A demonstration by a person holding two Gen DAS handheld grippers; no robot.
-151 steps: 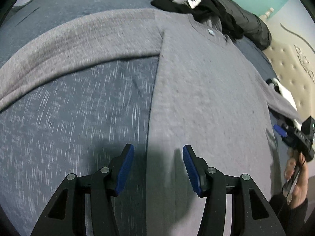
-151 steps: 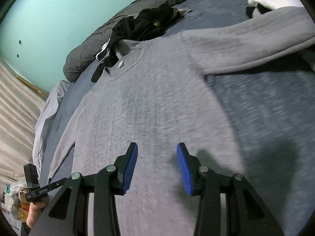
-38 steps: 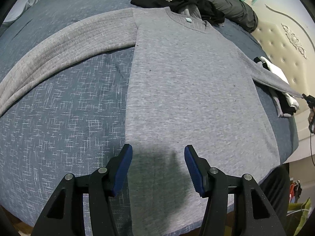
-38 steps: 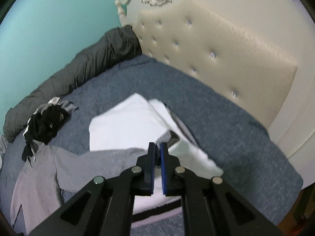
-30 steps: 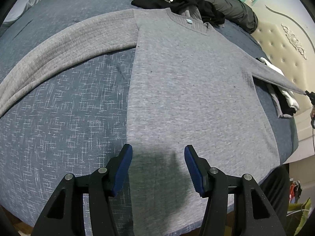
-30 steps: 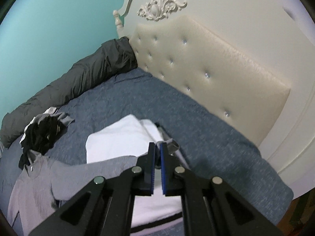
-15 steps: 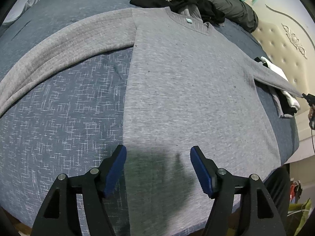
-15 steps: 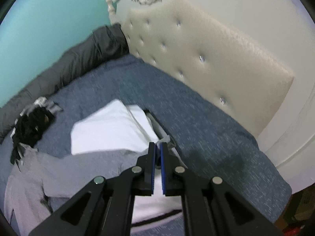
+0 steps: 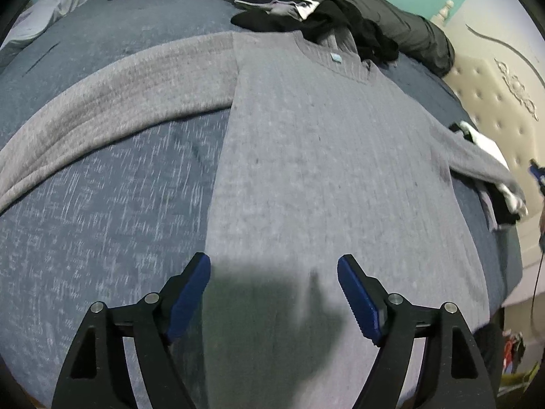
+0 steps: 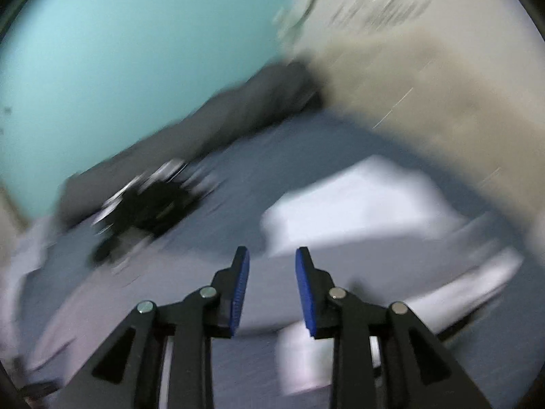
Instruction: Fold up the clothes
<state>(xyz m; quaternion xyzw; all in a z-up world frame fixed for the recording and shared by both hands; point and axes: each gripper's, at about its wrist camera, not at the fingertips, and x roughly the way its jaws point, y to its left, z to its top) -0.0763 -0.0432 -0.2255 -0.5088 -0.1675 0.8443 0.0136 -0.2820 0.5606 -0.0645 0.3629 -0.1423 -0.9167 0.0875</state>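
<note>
Left wrist view: low over sweater (image 9: 306,170) hem, facing up bed (image 9: 102,187) toward collar. Right wrist view: blurred, near sleeve end, facing headboard (image 10: 425,85). Shared: black clothes pile (image 9: 340,24), white folded stack (image 10: 357,204).

From my feed, the sweater (image 9: 306,156) lies flat on the bed (image 9: 102,204), clothes pile (image 9: 340,24) behind its collar, folded stack (image 9: 490,156) under its right sleeve.

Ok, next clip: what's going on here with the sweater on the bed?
A person with two handheld grippers is folding a grey sweater spread flat on a blue bed. The left gripper hovers open above the hem. The right gripper is open by the sleeve end near folded white clothes; its view is blurred. No fold is made yet.
</note>
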